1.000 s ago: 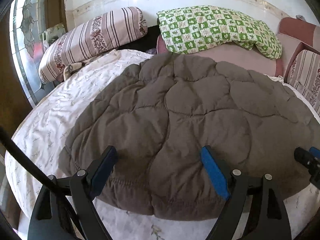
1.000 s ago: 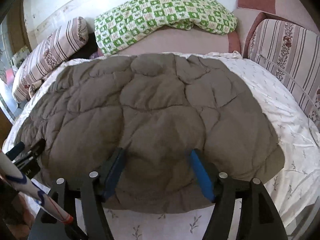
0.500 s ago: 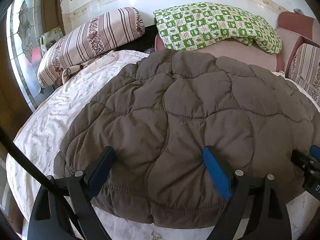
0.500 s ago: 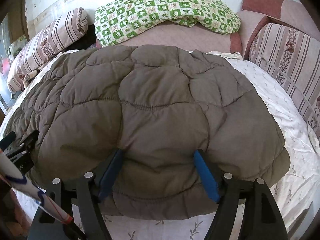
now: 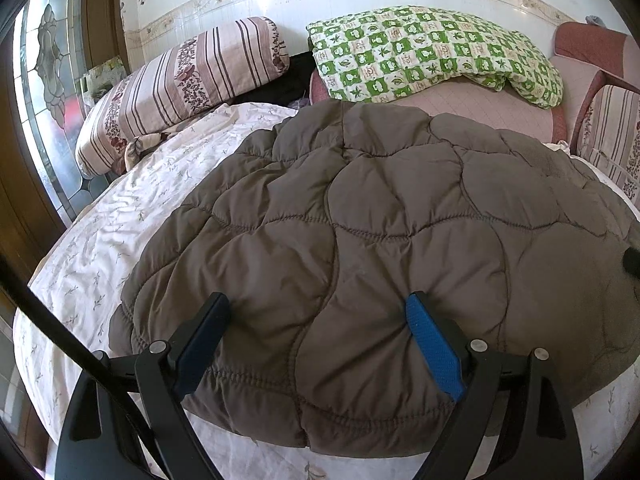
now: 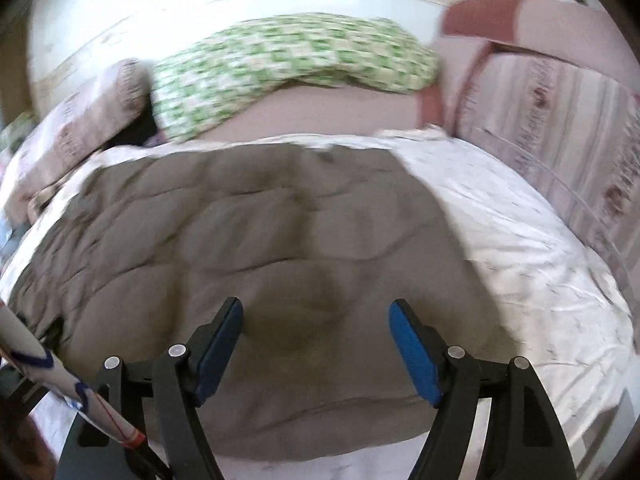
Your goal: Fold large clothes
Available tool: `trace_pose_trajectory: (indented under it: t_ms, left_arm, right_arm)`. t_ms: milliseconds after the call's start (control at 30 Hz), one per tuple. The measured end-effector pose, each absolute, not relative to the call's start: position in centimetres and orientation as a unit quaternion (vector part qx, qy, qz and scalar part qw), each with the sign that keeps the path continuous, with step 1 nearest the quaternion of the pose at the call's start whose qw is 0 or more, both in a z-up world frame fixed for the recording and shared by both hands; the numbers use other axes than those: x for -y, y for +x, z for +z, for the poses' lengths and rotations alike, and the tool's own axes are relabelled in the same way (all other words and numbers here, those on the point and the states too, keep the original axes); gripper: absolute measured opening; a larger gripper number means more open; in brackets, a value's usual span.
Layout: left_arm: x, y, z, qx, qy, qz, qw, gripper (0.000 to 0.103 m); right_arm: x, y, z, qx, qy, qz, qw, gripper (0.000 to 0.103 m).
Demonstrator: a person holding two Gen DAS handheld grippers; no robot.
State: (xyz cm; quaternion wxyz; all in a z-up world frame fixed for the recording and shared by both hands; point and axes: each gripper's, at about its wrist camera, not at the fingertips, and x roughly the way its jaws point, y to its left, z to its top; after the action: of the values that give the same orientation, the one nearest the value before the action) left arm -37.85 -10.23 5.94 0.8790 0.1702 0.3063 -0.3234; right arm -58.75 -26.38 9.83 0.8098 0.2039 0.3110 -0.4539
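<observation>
brown quilted jacket (image 5: 360,264) spread on white floral bedsheet (image 5: 100,248), left gripper (image 5: 320,320) and right gripper (image 6: 316,320) both spread wide, pressing its near hem

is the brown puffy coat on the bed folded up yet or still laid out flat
Laid out flat. The brown quilted coat covers a broad stretch of the white floral sheet, its hem nearest the camera, no layer doubled over on top.

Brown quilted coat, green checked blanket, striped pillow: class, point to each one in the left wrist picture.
brown quilted coat (image 5: 380,240): left wrist view, on its middle quilted panel.
green checked blanket (image 5: 420,52): left wrist view, on its upper surface.
striped pillow (image 5: 188,84): left wrist view, on its striped side.
</observation>
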Motion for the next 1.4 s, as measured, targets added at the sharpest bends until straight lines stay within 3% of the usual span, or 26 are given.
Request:
trace_pose_trajectory:
  t_ms: [100,400,600,833,1067,1333,1367,1400]
  left_arm:
    - [10.2,-37.9,5.9,-0.306,0.17,-0.323,0.879,0.089]
    - [10.2,-38.0,5.9,-0.304,0.17,-0.325,0.879,0.09]
    - [9.4,-37.7,6.3,-0.316,0.149,-0.334,0.875,0.09]
    - [5.2,-35.4,8.4,-0.299,0.092,-0.289,0.904,0.09]
    - [5.1,-31.6,5.6,-0.369,0.109,-0.259,0.886,0.09]
    - [1.0,-29.6,7.7,-0.367,0.046,-0.257,0.893,0.09]
    - [0.5,-29.3,7.7,-0.369,0.045,-0.253,0.893,0.09]
    - [0.1,-28.8,7.4,-0.376,0.05,-0.247,0.892,0.09]
  right_arm:
    - [29.1,-60.8,8.7,-0.314,0.261,-0.468,0.784,0.07]
    - [30.2,-60.9,6.8,-0.332,0.286,-0.455,0.775,0.071]
    - [27.8,-62.0,9.5,-0.286,0.226,-0.478,0.799,0.071]
    - [27.4,-63.3,9.7,-0.29,0.216,-0.489,0.793,0.071]
    - [29.5,-64.7,7.5,-0.316,0.287,-0.473,0.771,0.071]
    - [31.1,-70.9,9.7,-0.222,0.344,-0.494,0.767,0.071]
    - [31.5,-71.6,9.2,-0.222,0.355,-0.496,0.76,0.07]
    - [32.0,-72.1,8.6,-0.23,0.365,-0.498,0.752,0.06]
